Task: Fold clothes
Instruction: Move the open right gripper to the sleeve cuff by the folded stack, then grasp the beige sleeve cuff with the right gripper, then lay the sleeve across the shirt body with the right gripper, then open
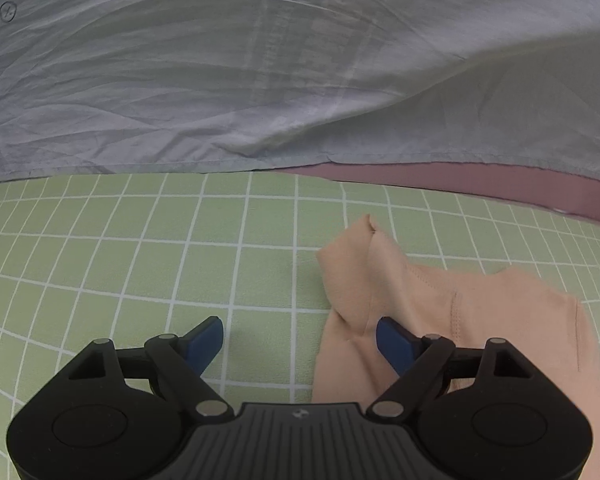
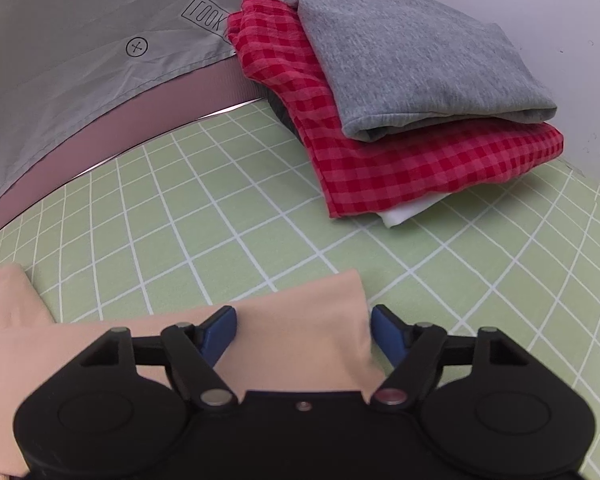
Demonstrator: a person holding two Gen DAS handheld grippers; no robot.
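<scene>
So the piece I'm working on is this peach garment, lying on the green grid mat on the worktop, close in front of both my hands. Looks like thin stretchy knit, super light and floppy. It won't hold any shape on its own, and it'll drape and slide the second I lift it.

My left gripper has its jaws wide apart with nothing in them. One blue pad sits over bare mat, the other right at the edge of the fabric near a pointy folded-up corner. No pinch at all there.

My right gripper is also apart, but a flap of the peach fabric lies right between the pads. The left pad looks like it's touching or just over the cloth, while the right pad sits just beside the edge. I don't think it's actually clamped yet.

For a fold I'd grab at the corners or along a stitched hem, since the seam gives a bit more body to bite on. With stuff this soft, pinching only one layer mid-panel would probably just bunch it up.

Off to the right there's a stack already done: grey folded top on a red checked piece, something white poking out underneath. A pale grey sheet hangs along the back.
</scene>
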